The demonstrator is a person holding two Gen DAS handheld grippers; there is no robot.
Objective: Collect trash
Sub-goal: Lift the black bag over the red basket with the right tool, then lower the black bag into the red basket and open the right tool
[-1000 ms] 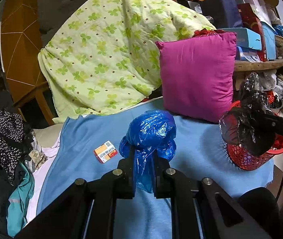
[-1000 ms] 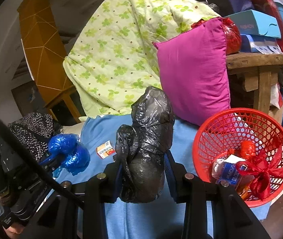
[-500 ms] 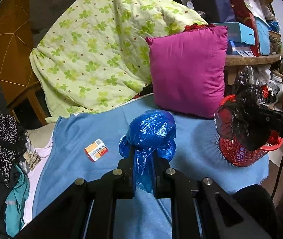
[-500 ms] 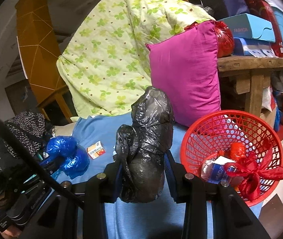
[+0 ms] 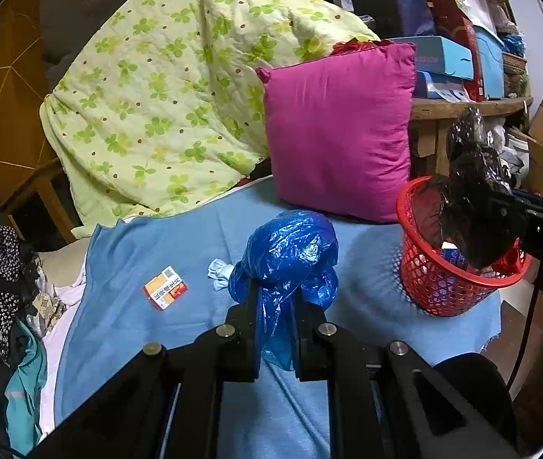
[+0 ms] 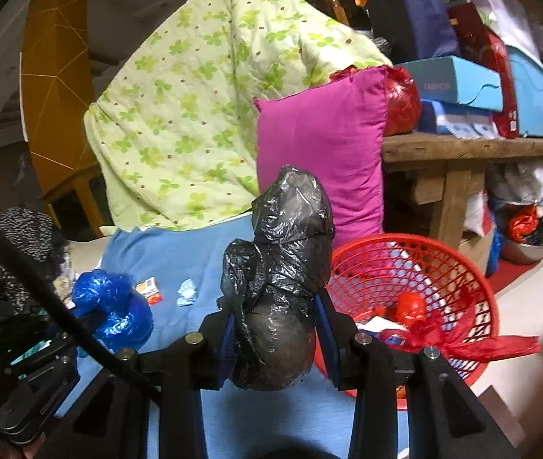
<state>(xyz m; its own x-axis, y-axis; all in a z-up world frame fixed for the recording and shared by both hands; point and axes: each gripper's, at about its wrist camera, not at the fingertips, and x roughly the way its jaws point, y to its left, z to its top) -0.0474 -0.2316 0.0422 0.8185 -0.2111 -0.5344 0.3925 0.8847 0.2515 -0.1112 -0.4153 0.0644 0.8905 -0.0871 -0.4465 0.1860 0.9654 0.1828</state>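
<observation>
Black bag (image 6: 277, 287) pinched in right gripper (image 6: 275, 329) beside red basket (image 6: 474, 290), likely for dropping in; left gripper (image 5: 277, 329) pinches blue bag (image 5: 290, 252), waiting.

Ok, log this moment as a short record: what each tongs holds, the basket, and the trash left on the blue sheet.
left tongs: shut on blue plastic bag, above the sheet
right tongs: shut on black plastic bag, next to the basket
red basket: at the sheet's edge, already has trash inside
blue sheet: small orange-and-white box and crumpled pale wad lying loose
backdrop: magenta pillow against green floral quilt
</observation>
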